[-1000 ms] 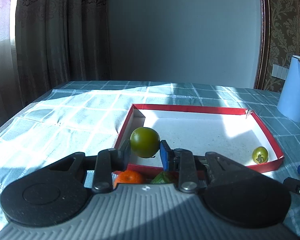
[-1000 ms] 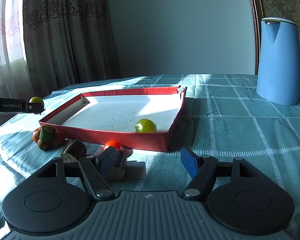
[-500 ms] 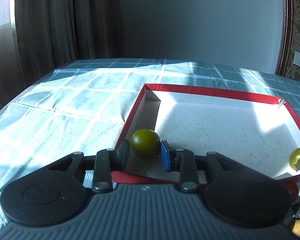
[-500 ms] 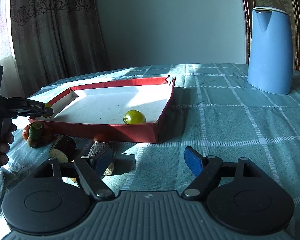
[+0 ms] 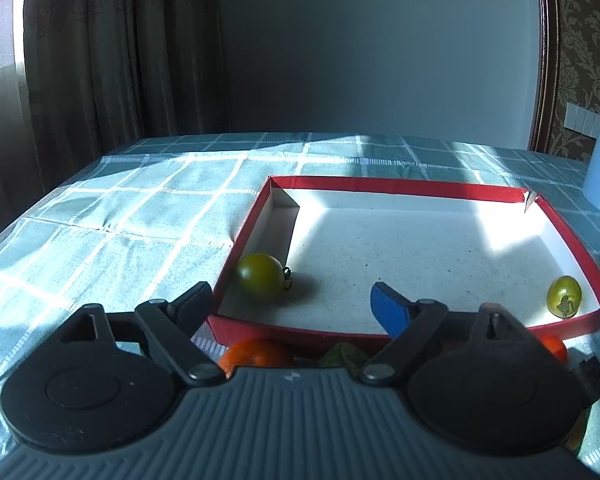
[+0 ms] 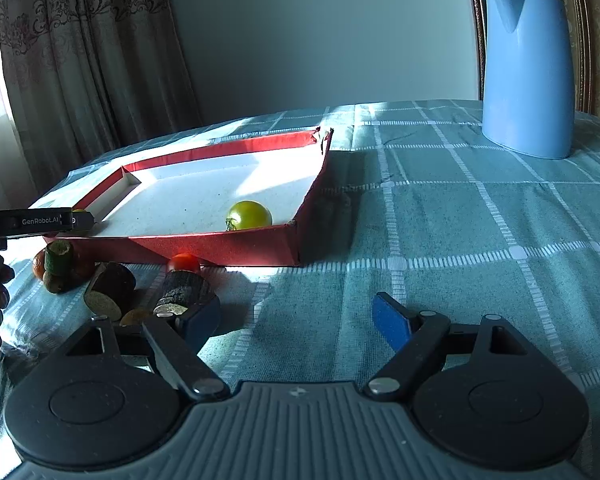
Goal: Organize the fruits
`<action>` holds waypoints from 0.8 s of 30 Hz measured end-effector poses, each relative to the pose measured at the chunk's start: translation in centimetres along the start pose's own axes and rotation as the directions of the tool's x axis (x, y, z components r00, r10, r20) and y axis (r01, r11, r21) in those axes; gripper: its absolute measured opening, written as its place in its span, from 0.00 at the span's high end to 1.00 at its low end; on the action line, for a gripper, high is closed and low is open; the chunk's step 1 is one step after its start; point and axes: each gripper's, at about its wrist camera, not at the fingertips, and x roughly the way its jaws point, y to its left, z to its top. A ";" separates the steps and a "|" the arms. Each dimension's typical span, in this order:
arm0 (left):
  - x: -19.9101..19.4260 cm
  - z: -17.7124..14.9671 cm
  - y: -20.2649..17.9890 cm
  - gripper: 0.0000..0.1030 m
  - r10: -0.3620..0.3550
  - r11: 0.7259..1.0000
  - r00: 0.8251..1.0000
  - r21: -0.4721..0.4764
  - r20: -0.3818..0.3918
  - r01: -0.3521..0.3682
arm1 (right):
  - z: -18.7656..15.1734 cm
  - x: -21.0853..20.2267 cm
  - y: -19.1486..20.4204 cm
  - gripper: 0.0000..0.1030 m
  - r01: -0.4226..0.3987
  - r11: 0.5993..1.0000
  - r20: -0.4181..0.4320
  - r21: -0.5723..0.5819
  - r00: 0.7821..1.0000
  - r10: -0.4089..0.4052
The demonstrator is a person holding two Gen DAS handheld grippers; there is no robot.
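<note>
Left hand-held gripper [image 5: 290,300] has fingers spread wide apart, nothing between them, hovering over the near left edge of the red tray [image 5: 400,185]. Dark green tomato [image 5: 260,283] sits free inside the tray's near left corner, close to the left wall, stem pointing right. Second green tomato [image 5: 565,295] lies in the tray's near right corner, just beside the right wall. Tray floor is white, half in sunlight. Just outside the tray's near wall, partly hidden by the gripper body: an orange fruit [image 5: 256,354], a green piece [image 5: 344,354] and a small red tomato [image 5: 554,350].

Right hand-held gripper [image 6: 298,312] is also spread apart and empty, low over the table [image 6: 480,232] in front of the tray. In the right wrist view the lighter green tomato [image 6: 249,215] is inside the tray near its front right corner. In front of the tray on the checked cloth: the red tomato [image 6: 184,262], a dark rough chunk [image 6: 184,294] touching the right gripper's left finger, a dark cut piece [image 6: 110,290], and a small cluster with a green stub [image 6: 59,266] at left. Left gripper arm [image 6: 36,222] reaches in from the left edge over the tray's corner. Blue kettle [image 6: 526,68] stands far right, well apart from the tray.
</note>
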 end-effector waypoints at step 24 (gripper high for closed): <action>-5.8 -5.2 3.7 0.00 0.059 0.995 0.998 -0.079 0.019 -0.057 | -0.1 -0.1 -0.4 0.15 -0.034 0.999 0.008 0.023 0.999 0.034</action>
